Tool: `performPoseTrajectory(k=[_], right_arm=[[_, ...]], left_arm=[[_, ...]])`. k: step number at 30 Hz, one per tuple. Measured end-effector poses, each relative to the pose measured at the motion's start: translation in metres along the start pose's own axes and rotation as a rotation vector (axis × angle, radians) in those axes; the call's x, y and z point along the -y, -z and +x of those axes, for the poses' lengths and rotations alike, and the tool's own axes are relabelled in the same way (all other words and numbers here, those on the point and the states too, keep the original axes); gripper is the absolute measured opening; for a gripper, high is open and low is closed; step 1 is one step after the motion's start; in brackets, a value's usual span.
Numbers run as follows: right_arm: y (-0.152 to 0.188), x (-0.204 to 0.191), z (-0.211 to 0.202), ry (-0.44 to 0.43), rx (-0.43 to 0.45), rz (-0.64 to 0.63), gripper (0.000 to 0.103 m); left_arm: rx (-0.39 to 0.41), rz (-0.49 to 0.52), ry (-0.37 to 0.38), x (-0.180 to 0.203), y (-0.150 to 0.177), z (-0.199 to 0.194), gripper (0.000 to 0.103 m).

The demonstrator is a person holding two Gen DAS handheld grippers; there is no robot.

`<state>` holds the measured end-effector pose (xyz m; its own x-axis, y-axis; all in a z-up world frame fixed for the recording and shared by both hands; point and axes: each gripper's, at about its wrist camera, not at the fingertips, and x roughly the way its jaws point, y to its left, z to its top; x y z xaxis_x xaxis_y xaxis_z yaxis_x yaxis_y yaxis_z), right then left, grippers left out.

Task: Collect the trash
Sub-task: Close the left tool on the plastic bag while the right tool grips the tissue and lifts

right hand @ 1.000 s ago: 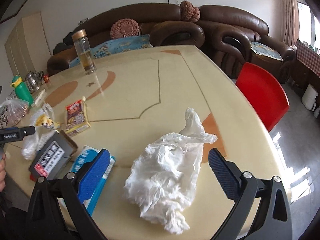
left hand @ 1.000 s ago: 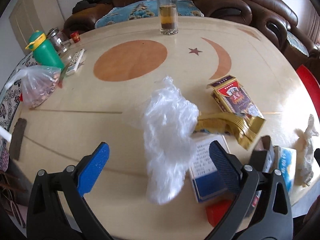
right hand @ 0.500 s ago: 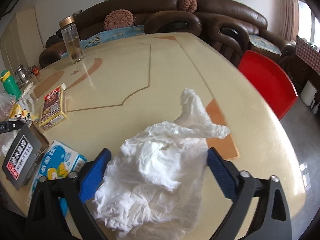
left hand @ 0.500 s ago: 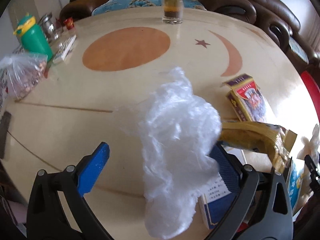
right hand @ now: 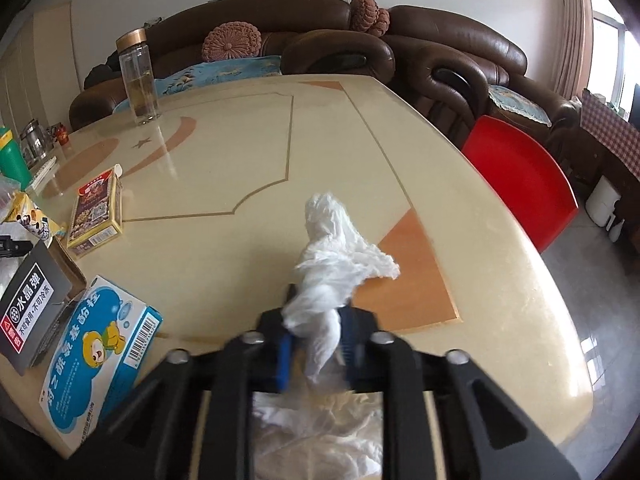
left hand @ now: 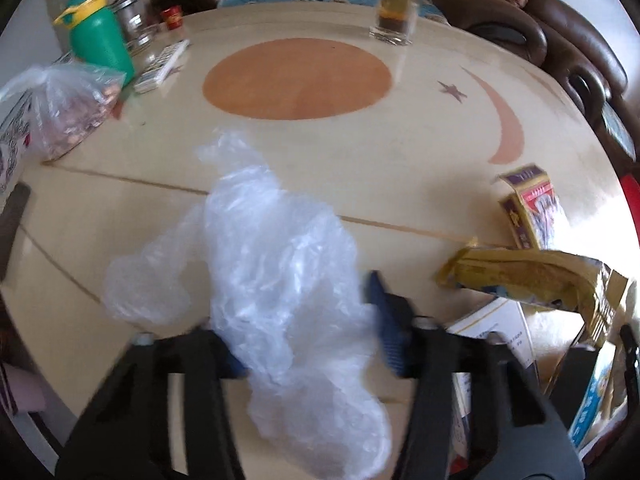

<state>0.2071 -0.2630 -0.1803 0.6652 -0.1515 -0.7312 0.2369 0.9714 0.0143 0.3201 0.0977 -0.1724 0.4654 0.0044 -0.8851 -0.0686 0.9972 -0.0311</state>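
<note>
A crumpled clear plastic bag [left hand: 276,280] lies on the cream table [left hand: 400,168], and it fills the gap of my left gripper [left hand: 308,332]. The left jaws are closing, and the blue pads [left hand: 384,320] meet the bag on both sides. My right gripper [right hand: 316,332] is shut on a white crumpled tissue [right hand: 332,256], which bunches up above the jaws and spreads out below them. Other litter lies between the two: a gold wrapper [left hand: 532,276], a red-and-gold carton [right hand: 96,212], a blue-and-white box [right hand: 96,360] and a grey box [right hand: 36,312].
A green bottle [left hand: 98,32], a remote [left hand: 160,66] and a bag of nuts [left hand: 64,112] stand at the table's far left. A glass tea bottle [right hand: 138,76] is at the back. A red chair [right hand: 520,176] and brown sofas [right hand: 440,52] flank the right edge.
Both grippers have sunk onto their targets and their jaws have drawn in: the left around the plastic bag, the right tight onto the tissue, which is now squeezed into a narrow bunch.
</note>
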Motion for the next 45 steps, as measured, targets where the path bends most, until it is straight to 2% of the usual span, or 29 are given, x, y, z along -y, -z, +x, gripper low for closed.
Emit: performPoseTrajectory(k=[2,5,10,15,25,29,45], right_arm=[[0.001,0.001,0.0,-0.009,-0.002,0.004,0.009],[0.0,0.004,-0.001,-0.026,-0.004,0.019,0.008],[0.0,-0.002,-0.01,-0.011,0.02,-0.015,0.007],[-0.004,-0.009,-0.026,-0.014,0.056,-0.042,0.007],[-0.011,-0.018,-0.054,-0.019,0.094,-0.057,0.007],[-0.016,-0.021,-0.07,-0.014,0.113,-0.07,0.007],[-0.02,-0.035,-0.155,-0.07,0.211,-0.105,0.007]], left_arm=[[-0.008,-0.06,0.052,-0.011,0.0,-0.002,0.038],[-0.02,-0.11,0.084,-0.021,0.002,-0.004,0.033],[-0.015,-0.085,0.075,-0.02,0.005,-0.009,0.028],[0.062,-0.042,0.053,-0.015,0.009,-0.033,0.024],[0.15,0.027,-0.006,-0.003,0.016,-0.066,0.024],[0.21,0.074,-0.031,0.008,0.023,-0.09,0.024],[0.311,0.183,0.031,0.041,0.077,-0.175,0.024]])
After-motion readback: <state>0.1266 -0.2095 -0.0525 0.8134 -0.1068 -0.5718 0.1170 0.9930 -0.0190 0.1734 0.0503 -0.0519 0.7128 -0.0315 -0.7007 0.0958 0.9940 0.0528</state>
